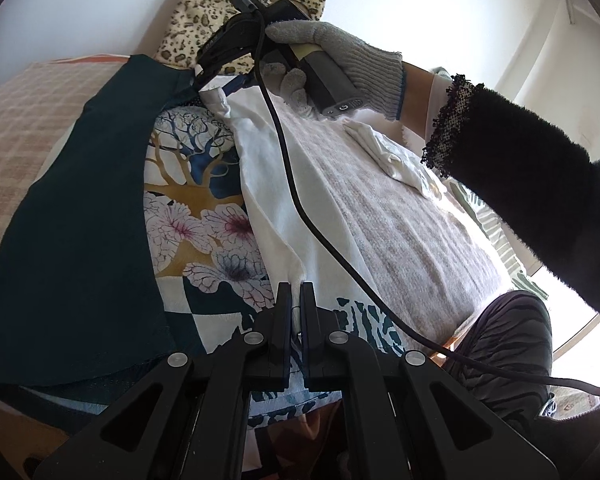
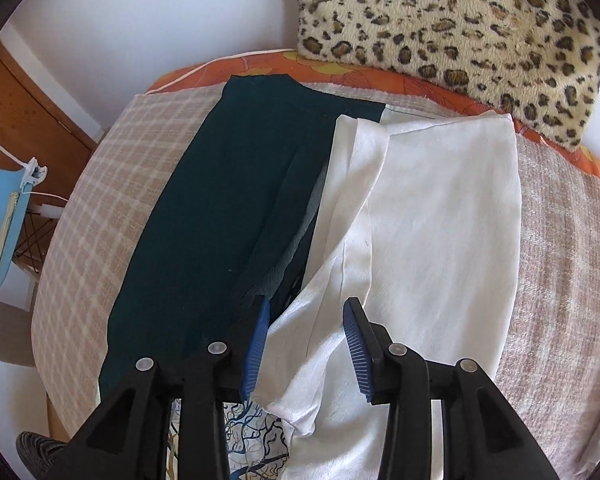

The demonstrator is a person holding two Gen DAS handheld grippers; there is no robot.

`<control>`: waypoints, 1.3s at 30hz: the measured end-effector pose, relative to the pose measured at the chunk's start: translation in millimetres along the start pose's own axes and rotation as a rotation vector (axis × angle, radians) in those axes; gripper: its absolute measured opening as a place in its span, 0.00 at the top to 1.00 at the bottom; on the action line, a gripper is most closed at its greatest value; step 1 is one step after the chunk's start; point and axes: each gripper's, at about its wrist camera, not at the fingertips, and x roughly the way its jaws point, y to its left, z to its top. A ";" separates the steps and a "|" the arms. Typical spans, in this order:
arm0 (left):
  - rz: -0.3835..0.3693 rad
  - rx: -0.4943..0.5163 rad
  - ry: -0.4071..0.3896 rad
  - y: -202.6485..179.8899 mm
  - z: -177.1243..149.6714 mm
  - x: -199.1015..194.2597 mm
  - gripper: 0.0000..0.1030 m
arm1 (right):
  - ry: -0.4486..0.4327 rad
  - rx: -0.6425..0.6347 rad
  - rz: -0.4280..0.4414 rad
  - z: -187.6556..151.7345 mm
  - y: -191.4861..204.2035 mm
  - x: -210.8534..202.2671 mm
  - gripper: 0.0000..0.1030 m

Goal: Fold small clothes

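While the left claw (image 1: pixel 296 292) seems clamped on cloth, the right claw (image 2: pixel 306 316) (its own view) gapes.

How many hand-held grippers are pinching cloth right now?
1. The left hand-held gripper is shut on the white fabric edge; the right hand-held gripper stands open over the white fabric.

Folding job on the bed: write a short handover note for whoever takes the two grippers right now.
Left gripper: shut, pinching the near edge of the white fabric.
Right gripper: open, pointing down over the far end of that fabric, which lies between its pads; no grip yet.
The garment lies on the checked bedspread: dark teal panel on one side, white panel beside it, floral print showing.
Done: the white panel is turned over part of the print.
Left: grip the far end, finish folding.
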 end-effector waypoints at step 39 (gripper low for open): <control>0.155 0.039 -0.003 13.5 -4.8 -40.9 0.94 | -0.139 0.010 0.206 -42.4 -0.3 -59.1 0.68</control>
